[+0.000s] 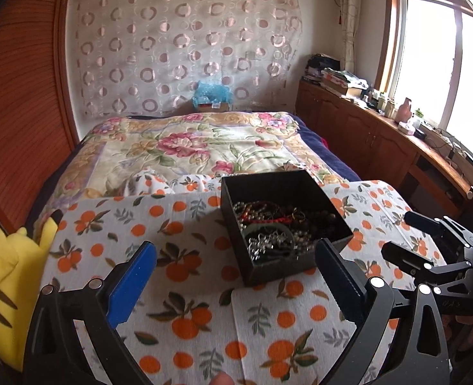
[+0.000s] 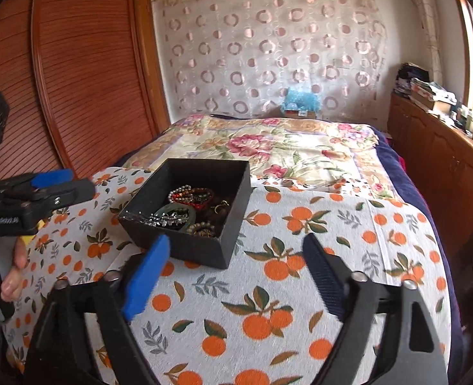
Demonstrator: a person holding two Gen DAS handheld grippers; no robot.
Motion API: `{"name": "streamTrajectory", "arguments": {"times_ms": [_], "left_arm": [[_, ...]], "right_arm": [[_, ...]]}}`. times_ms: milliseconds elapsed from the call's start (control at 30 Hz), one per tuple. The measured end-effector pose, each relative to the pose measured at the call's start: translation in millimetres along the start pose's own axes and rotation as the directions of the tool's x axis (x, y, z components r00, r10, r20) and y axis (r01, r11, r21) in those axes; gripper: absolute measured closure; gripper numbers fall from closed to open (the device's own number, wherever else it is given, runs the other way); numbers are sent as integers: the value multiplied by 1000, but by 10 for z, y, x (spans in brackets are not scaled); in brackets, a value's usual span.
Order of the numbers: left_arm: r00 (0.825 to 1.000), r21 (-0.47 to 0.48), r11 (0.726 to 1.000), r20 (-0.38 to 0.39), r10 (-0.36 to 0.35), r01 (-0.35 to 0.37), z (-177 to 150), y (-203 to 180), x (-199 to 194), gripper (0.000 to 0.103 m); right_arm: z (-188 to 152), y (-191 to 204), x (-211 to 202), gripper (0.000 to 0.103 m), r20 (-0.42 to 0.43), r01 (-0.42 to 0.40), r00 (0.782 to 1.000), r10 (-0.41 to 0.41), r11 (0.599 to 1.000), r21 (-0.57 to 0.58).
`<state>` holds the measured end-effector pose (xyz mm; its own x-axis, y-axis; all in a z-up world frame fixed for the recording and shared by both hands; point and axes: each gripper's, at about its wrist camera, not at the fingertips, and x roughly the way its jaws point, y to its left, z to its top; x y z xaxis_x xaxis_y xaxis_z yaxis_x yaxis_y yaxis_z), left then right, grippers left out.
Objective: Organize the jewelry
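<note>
So the count: one black box point(image 1: 304, 256) sitting on one orange-print cloth point(image 1: 185, 292), and inside it a tangled pile of jewelry point(image 1: 275, 227) I honestly can't count piece by piece, though I can pick out one green bangle point(image 2: 175, 215). One yellow plush toy point(image 1: 8, 276) off to the side. Two claws total, left claw point(image 1: 236, 276) and right claw point(image 2: 236, 272).

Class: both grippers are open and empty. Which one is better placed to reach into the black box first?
Probably the left gripper: the black box sits between its open fingers, jewelry straight ahead. From the right gripper, the box lies off to the left.
</note>
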<state>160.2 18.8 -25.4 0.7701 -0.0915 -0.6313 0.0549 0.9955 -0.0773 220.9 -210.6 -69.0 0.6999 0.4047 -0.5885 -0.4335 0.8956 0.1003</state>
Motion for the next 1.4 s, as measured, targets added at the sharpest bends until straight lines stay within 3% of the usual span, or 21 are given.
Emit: {"name": "streamTrajectory", "arguments": {"times_ms": [167,800,1400], "left_arm": [[1000,-19,1000,3,17,-17,-164,46,-154,8],[990,4,998,123,67,-68,-522,-193,-1061,8],[981,8,997,181,70,-73,-537,-280,-1246,8]], "right_arm": [[-83,79,-104,3,5,28,1000,-28,1000,2],[-227,357,-1100,3,176,42,983,-53,997,64],[-266,492,-1313,3,210,61,975,-68,997,39]]}}
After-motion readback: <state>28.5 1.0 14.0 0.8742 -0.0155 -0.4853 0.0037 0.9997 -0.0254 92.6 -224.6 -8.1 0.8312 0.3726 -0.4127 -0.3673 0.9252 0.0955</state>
